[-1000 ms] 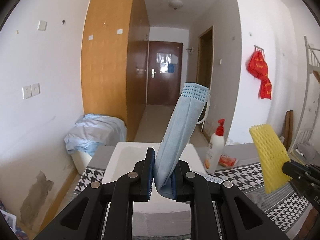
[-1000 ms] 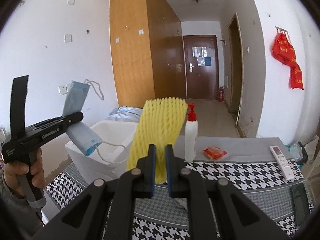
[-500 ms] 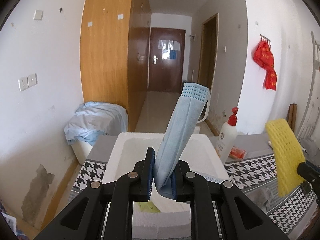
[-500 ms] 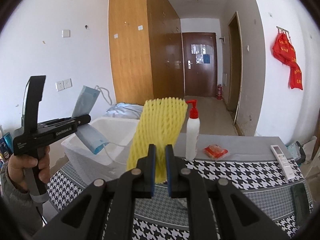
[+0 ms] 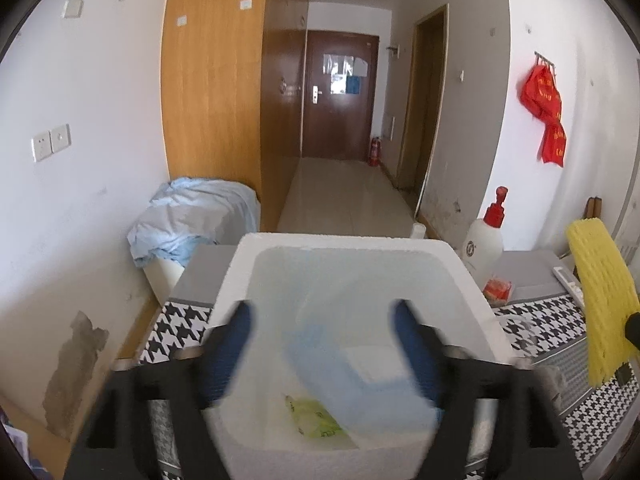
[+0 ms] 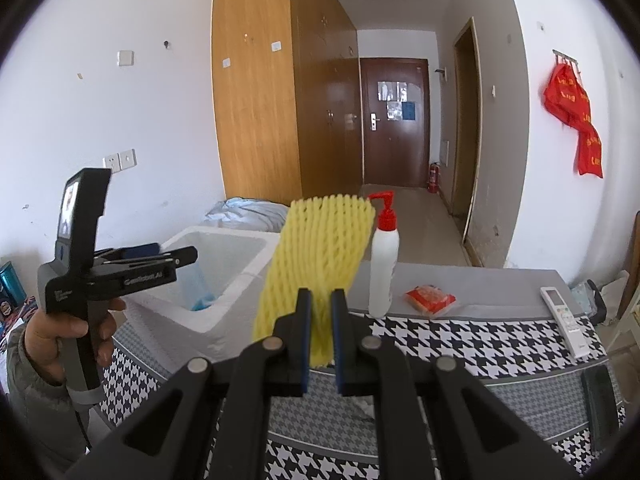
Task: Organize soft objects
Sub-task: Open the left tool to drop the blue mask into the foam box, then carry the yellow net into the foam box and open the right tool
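Jaws of the left gripper (image 5: 320, 344) are opening over the white foam box (image 5: 472, 280), the blue face mask (image 5: 320, 344) now loose inside it, so next is probably the yellow foam net (image 6: 320, 256) pinched by the right gripper (image 6: 321, 344).

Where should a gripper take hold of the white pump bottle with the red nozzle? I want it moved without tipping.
Grip the white pump bottle around its plain cylindrical body, below the narrow red pump, probably coming level from the near side. It stands upright on the grey strip of the table, and that side looks open; the pump head is too small and offset to hold.
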{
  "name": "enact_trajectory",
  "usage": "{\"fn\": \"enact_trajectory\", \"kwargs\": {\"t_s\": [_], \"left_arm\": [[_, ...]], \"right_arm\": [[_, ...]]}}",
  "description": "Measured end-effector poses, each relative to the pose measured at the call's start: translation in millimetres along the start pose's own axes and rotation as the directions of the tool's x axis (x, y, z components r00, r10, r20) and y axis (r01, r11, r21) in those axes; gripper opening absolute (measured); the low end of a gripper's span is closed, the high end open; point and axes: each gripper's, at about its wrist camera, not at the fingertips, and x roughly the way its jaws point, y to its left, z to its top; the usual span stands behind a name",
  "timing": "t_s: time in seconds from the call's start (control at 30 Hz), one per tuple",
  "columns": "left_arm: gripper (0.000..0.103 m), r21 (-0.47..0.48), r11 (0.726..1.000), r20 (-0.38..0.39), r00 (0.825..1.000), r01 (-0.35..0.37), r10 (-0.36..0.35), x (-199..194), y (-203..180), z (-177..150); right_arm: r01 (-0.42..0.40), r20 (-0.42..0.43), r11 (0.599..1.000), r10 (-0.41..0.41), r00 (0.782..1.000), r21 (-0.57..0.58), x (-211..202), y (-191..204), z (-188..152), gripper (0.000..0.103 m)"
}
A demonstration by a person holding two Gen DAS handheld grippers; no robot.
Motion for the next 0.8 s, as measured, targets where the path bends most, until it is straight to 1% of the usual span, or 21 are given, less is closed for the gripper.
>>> {"fn": "enact_trajectory", "kwargs": {"t_s": [0.03, 0.13, 0.17, 0.43, 0.63, 0.8], "left_arm": [[0.092, -0.002, 1.000, 0.013, 1.000, -0.004, 0.004, -3, 1, 1], [0.101, -0.009, 1.000, 0.054, 0.998, 0.010, -0.009, -14, 5, 1], [0.102, -0.010, 1.000, 0.069, 0.998, 0.012, -0.012, -19, 7, 1], [0.102, 0.005, 1.000, 0.126, 0.992, -0.016, 0.015, -41, 18, 1], [0.102, -0.013, 1.000, 0.155, 0.988, -0.029, 0.030, -54, 32, -1], [0.102, -0.017, 0.998, 0.180, 0.982, -0.064, 0.066, -69, 42, -6]], "right_arm": [[0.001, -0.002, 1.000, -0.001, 1.000, 0.000, 0, 1, 0, 0.012], [0.001, -0.001, 1.000, -0.001, 1.000, -0.001, 0, 3, 1, 0.012], [0.001, 0.000, 1.000, -0.001, 1.000, -0.003, 0, 4, 2, 0.012], [-0.013, 0.002, 1.000, 0.013, 1.000, -0.021, 4, 17, 6, 0.012], [-0.033, 0.002, 0.999, 0.033, 0.999, -0.033, 8, 30, 9, 0.012], [-0.058, 0.013, 0.998, 0.059, 0.998, -0.039, 10, 39, 14, 0.012]]}}
